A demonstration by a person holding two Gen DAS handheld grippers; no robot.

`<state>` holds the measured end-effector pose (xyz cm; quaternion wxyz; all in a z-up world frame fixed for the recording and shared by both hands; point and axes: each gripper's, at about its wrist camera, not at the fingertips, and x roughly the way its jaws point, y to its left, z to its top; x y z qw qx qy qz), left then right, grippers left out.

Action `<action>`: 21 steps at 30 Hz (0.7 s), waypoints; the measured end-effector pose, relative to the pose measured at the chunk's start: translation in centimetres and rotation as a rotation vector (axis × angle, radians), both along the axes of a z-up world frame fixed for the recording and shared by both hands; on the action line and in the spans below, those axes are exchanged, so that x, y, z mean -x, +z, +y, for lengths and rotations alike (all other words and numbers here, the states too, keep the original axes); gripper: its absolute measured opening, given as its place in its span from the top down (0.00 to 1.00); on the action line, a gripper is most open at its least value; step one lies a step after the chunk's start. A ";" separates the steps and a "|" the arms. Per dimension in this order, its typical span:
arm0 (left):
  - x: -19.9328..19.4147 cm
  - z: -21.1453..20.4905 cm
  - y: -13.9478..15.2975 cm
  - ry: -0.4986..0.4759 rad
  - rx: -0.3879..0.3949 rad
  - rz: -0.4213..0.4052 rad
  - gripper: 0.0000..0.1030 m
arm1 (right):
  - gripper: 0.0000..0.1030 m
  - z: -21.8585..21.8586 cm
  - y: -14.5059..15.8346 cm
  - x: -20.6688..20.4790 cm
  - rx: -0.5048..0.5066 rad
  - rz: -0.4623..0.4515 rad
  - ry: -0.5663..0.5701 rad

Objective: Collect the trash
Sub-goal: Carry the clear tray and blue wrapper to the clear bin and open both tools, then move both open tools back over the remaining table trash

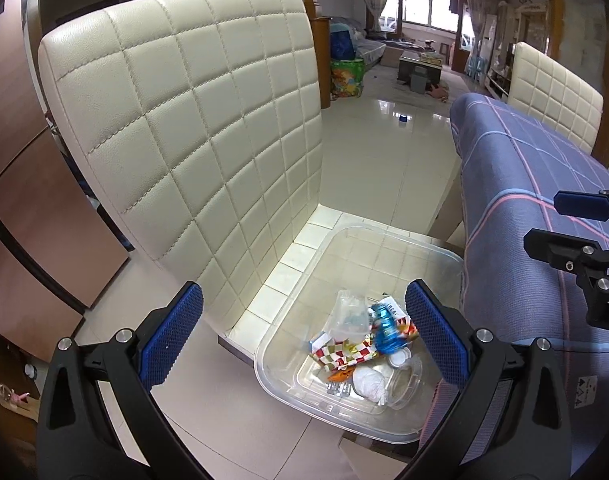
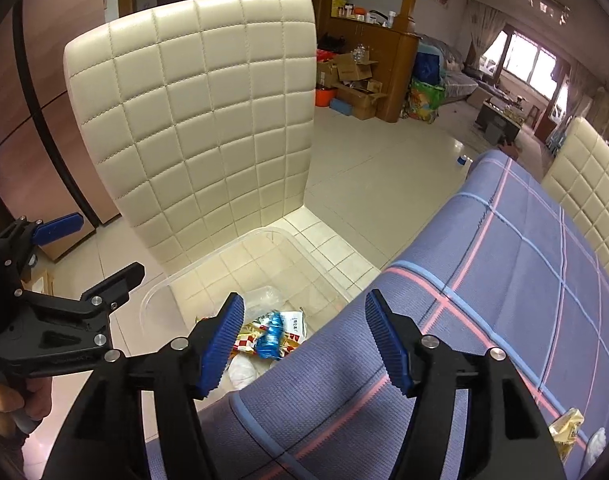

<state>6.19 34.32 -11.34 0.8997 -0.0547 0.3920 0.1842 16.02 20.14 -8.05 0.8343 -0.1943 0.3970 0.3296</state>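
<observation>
A clear plastic bin [image 1: 324,240] sits on the seat of a cream quilted chair [image 1: 192,128], next to the table edge. Inside lie a crumpled blue wrapper [image 1: 386,330], a red-and-white checked wrapper [image 1: 336,354], a clear cup [image 1: 350,316] and a white tissue wad [image 1: 368,384]. My left gripper [image 1: 304,332] hangs open above the bin, holding nothing. My right gripper [image 2: 306,344] is open over the table edge and the bin [image 2: 152,296], its pads bare; the blue wrapper [image 2: 270,336] lies below it and looks blurred. A yellow wrapper [image 2: 564,428] and a white scrap [image 2: 596,444] lie on the table.
A blue plaid tablecloth [image 2: 504,280] covers the table on the right. A second cream chair [image 2: 584,184] stands behind it. A brown cabinet [image 1: 32,184] is on the left. Glossy floor tiles [image 1: 384,152] stretch toward a living room with boxes and bags.
</observation>
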 end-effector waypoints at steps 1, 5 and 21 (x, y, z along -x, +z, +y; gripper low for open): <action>0.0 -0.2 0.1 -0.003 -0.003 -0.001 0.03 | 0.40 0.0 0.0 -0.1 0.001 0.000 -0.003; -0.1 -1.0 0.5 -0.020 -0.008 -0.003 0.03 | 0.40 -1.0 0.4 0.2 0.000 -0.008 -0.012; -0.6 -10.1 4.1 -0.176 -0.080 -0.040 0.03 | 0.34 -11.4 3.7 1.8 -0.050 -0.068 -0.139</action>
